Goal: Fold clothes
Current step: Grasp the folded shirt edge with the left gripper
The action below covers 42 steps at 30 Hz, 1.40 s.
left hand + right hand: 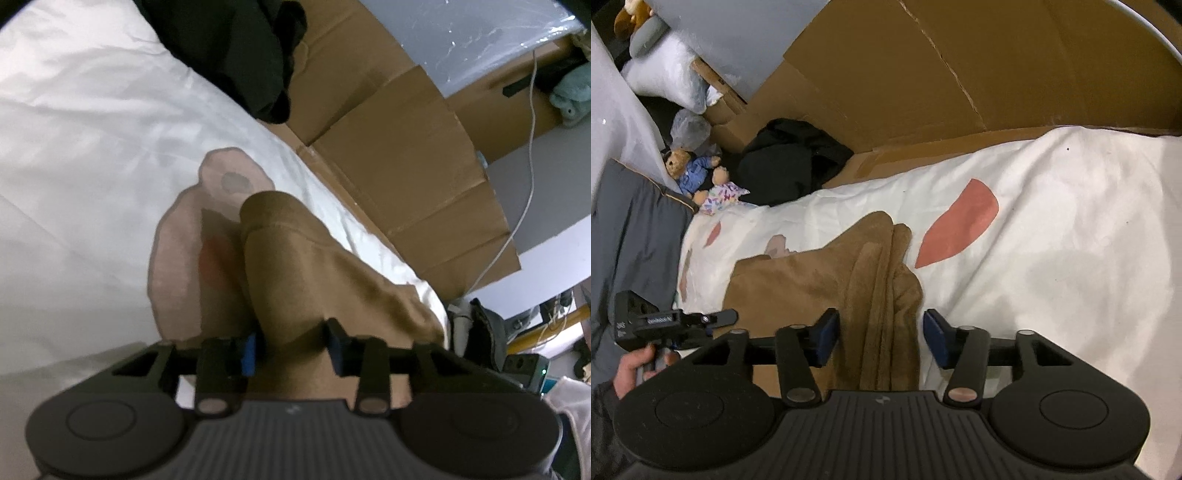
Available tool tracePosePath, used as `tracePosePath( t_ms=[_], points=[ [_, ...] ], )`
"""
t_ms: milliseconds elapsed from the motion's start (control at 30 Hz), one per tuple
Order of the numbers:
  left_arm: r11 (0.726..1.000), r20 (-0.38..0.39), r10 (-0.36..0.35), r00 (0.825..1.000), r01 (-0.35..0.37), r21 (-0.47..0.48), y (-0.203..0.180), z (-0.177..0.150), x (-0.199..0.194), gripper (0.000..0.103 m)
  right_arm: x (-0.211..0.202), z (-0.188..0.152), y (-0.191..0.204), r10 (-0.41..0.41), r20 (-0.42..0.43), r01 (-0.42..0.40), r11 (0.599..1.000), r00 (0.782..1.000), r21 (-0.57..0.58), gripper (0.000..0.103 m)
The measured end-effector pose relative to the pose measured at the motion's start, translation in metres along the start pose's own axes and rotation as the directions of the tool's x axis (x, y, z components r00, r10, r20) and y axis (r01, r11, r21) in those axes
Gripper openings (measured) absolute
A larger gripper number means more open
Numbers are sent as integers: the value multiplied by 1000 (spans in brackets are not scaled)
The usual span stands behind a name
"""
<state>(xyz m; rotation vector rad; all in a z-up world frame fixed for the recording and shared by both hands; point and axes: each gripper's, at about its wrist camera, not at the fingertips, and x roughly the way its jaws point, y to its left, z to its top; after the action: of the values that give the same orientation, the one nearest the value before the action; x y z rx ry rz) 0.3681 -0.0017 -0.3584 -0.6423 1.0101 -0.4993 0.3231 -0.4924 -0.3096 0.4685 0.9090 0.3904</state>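
A brown fleece garment (295,258) lies bunched on the white bed sheet (92,147). In the left wrist view, my left gripper (291,349) has a thick fold of it filling the gap, and both blue pads press on the cloth. In the right wrist view the same brown garment (827,280) runs in long folds toward the camera. My right gripper (881,338) straddles the folded edge. Its left pad touches the fleece, while a thin strip of sheet shows before the right pad. A hand (635,365) holds the left gripper at the lower left.
The sheet (1052,240) has pink patches (956,225). Flattened cardboard (923,74) stands along the far side of the bed. A black garment (790,158), a teddy bear (689,171) and a grey cushion (631,236) lie near the head end. A white cable (528,147) hangs over the cardboard.
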Motion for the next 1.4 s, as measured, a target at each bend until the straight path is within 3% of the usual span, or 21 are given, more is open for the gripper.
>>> tracePosePath(
  t_ms=[267,433,600,1000,1100,1167,1233,1400],
  points=[
    [999,-1,-28,1000,28,-15,9,-3,-1,43,12,1,-1,-2,1,2,1000,1000,-3,64],
    [998,-15,-61,998,61,-30,11,-3,1,40,21,9,-8,35,-14,-34,996,999,80,75],
    [996,-52,-88,995,87,-22,6,-6,6,38,37,16,-11,145,-112,-130,982,983,137,74],
    [995,-48,-95,994,94,-27,11,0,12,33,51,24,-12,178,-140,-155,975,974,158,74],
    [997,-48,-74,996,74,-4,8,-2,13,25,53,28,-8,163,-168,-143,982,972,125,73],
    [998,-49,-43,998,45,35,2,-3,13,22,53,28,-1,118,-188,-106,992,975,71,62],
    [998,-60,-16,998,20,65,-4,-3,12,17,52,28,3,61,-200,-58,998,978,18,41],
    [991,-61,26,998,-18,131,-21,-1,9,13,47,28,9,31,-212,-37,999,977,-24,24]
  ],
)
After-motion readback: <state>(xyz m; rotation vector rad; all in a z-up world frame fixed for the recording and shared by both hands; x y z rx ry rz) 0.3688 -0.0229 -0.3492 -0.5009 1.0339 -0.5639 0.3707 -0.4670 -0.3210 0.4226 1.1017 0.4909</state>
